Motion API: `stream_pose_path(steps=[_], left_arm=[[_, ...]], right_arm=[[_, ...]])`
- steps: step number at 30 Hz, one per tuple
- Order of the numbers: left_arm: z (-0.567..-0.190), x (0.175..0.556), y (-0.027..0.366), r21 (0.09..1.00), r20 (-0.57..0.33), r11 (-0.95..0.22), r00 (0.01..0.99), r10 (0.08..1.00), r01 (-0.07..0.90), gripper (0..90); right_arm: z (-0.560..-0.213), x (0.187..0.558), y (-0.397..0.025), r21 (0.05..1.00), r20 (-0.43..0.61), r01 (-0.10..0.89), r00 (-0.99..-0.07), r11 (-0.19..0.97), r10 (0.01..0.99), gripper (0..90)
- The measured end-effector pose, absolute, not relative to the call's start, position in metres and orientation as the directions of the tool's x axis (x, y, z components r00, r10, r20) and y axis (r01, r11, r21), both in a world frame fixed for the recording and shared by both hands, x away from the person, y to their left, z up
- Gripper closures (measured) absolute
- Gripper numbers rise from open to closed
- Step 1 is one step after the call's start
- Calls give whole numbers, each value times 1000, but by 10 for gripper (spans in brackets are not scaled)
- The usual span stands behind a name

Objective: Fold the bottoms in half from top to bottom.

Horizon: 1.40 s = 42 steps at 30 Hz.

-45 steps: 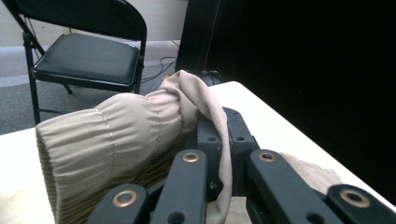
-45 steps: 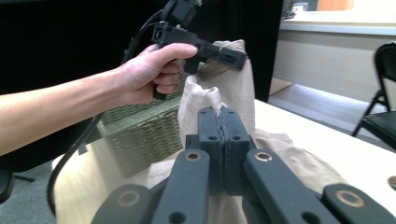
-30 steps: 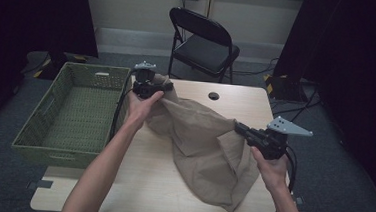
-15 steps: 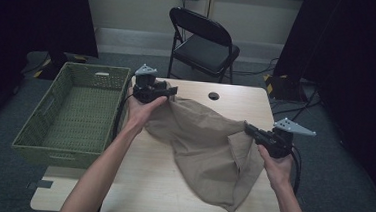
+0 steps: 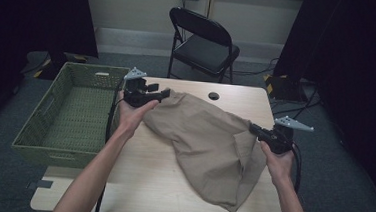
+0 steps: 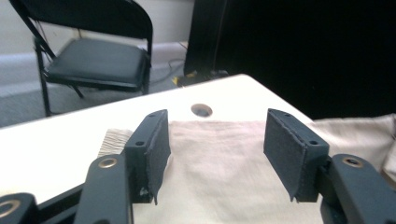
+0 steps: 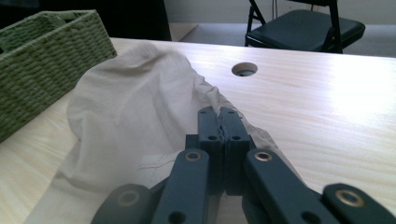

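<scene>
Right gripper point(image 7: 219, 122): jaws pressed together, a thin edge of the tan cloth point(image 7: 140, 107) pinched between the pads. In the high view this gripper point(image 5: 257, 131) sits at the table's right edge, gripping the cloth's right side where the fabric bunches into a fold.

Left gripper point(image 6: 217, 154): jaws spread wide apart, nothing between the pads; flat tan cloth point(image 6: 219, 163) lies just under and ahead of them. In the high view the left gripper point(image 5: 163, 91) is at the cloth's upper left corner, near the far left part of the table, hand wrapped round its body (whether the jaw tips touch the fabric can't be told).

Cloth point(image 5: 208, 142) is spread diagonally across the wooden table point(image 5: 135, 182), from the left gripper down to the near right edge, rumpled, one lobe close to the front edge.

Round cable hole point(image 5: 214, 96) in the tabletop just beyond the cloth. Green woven basket point(image 5: 38, 135) sits beside the table's left side. Black folding chair point(image 5: 203, 42) behind the table.
</scene>
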<state>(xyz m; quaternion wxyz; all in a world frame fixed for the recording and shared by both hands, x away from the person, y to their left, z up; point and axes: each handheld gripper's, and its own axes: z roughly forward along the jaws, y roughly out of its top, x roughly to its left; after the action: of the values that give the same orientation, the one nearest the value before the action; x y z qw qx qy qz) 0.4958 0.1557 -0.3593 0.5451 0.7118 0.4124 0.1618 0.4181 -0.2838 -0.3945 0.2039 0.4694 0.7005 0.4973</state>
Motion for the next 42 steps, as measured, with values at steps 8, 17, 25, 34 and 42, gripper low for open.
stream_pose_path(steps=[8, 17, 25, 34, 42], left_arm=[[-403, 484, 142, 877, -249, -110, 639, 728, 468, 464], [-432, 480, 140, 840, -257, -168, 652, 714, 515, 630], [-460, 473, 119, 811, -264, -228, 684, 680, 539, 766], [-494, 474, 107, 777, -315, -217, 664, 678, 591, 749], [-503, 479, 106, 768, -254, -246, 634, 730, 592, 700]], right_arm=[[-410, 430, -300, 878, 112, 466, -425, 111, 898, 841], [-419, 417, -315, 873, 128, 481, -393, 85, 911, 752], [-438, 414, -272, 830, 103, 520, -502, 204, 859, 696], [-476, 421, -269, 746, 126, 618, -499, 249, 858, 593], [-491, 409, -259, 704, 100, 639, -521, 309, 848, 560]])
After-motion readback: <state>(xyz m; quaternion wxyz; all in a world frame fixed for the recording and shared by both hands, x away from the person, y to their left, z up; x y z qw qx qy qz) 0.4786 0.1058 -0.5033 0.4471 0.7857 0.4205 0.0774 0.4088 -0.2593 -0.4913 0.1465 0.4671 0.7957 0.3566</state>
